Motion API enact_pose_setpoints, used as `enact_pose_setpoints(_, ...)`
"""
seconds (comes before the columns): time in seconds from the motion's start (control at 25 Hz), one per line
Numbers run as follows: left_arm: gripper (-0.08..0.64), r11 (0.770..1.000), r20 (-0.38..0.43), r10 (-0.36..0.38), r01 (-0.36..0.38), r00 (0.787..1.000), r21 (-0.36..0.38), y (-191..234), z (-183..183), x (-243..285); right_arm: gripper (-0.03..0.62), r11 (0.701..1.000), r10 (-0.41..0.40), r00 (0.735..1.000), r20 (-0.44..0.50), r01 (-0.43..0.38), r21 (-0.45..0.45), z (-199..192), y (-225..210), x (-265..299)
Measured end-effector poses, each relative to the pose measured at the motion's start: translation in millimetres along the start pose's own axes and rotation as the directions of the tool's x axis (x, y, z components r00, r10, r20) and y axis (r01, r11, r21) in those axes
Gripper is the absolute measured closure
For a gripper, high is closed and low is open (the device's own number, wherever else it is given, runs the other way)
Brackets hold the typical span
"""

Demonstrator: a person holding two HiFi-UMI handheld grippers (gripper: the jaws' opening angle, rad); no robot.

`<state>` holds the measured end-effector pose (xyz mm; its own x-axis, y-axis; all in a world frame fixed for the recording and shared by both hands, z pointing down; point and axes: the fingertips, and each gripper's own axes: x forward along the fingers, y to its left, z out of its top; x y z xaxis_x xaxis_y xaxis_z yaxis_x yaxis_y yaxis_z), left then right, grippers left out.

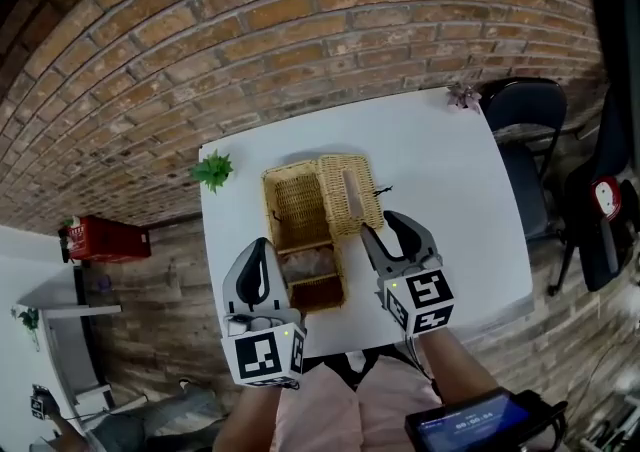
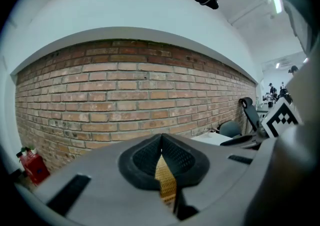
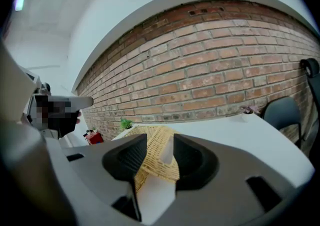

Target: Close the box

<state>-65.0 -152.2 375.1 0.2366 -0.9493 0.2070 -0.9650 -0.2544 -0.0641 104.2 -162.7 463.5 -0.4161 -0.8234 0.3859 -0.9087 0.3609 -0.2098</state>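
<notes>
Your box (image 1: 300, 208) is still wide open. It's the wicker one sitting about mid-frame in the head view, on the white table (image 1: 450, 180). Its lid (image 1: 352, 195) is flipped over to the right along the box's right edge, with a pale strip running across it. You can see straight down into the compartments: a big one toward the top of the frame and smaller ones below it.

Your left gripper (image 1: 262, 243) is in the lower left of the head view, tips just beside the box's left wall. I can't tell if it's actually touching. In its own view the jaws meet at the tips with nothing pinched in them. There's just a sliver of wicker showing through the wedge-shaped gap lower down.

Your right gripper (image 1: 378, 223) is at lower right of centre, tips just beside the lower right corner of the lid. Its jaws are spread well apart. In the right gripper view the lid and its pale strip show in the gap, but the pads aren't pressing on either, so it's got hold of nothing.

Other stuff: there's a little green plant (image 1: 213, 170) on the table's upper left corner and a small purplish one (image 1: 463, 95) on the upper right corner. A dark chair (image 1: 527, 120) stands just past the table's right side. A brick wall (image 1: 300, 30) fills the top of the frame.
</notes>
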Motion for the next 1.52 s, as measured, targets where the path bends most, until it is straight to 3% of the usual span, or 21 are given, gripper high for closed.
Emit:
enact_pose_setpoints(0.64, 0.549, 1.0, -0.11, -0.007, 0.008, 0.994, 0.002, -0.3, -51.3, -2.5, 0.425, 0.997, 0.018, 0.988, -0.152, -0.005, 0.083, -94.5, 4.3, 7.3)
enact_pose_setpoints(0.92, 0.549, 1.0, -0.124, -0.003, 0.003, 0.992, 0.001, 3.0, -60.0, 3.0, 0.463, 0.993, 0.027, 0.982, -0.187, -0.004, 0.118, -110.7, 3.9, 19.7)
enact_pose_setpoints(1.24, 0.549, 1.0, -0.138, -0.004, 0.005, 0.99, 0.004, 6.9, -63.4, 14.9, 0.46, 0.981, 0.102, 0.967, -0.232, -0.059, 0.185, -123.6, 11.0, 34.7)
enact_pose_setpoints(1.36, 0.549, 1.0, -0.148, -0.006, 0.007, 0.989, 0.005, 8.5, -65.2, 16.6, 0.46, 0.965, 0.135, 0.963, -0.231, -0.076, 0.249, -124.6, 14.4, 35.1)
enact_pose_setpoints(1.52, 0.549, 1.0, -0.144, -0.014, 0.014, 0.99, 0.005, 10.1, -63.7, 19.9, 0.445, 0.924, 0.175, 0.963, -0.204, -0.089, 0.372, -127.2, 13.0, 28.0)
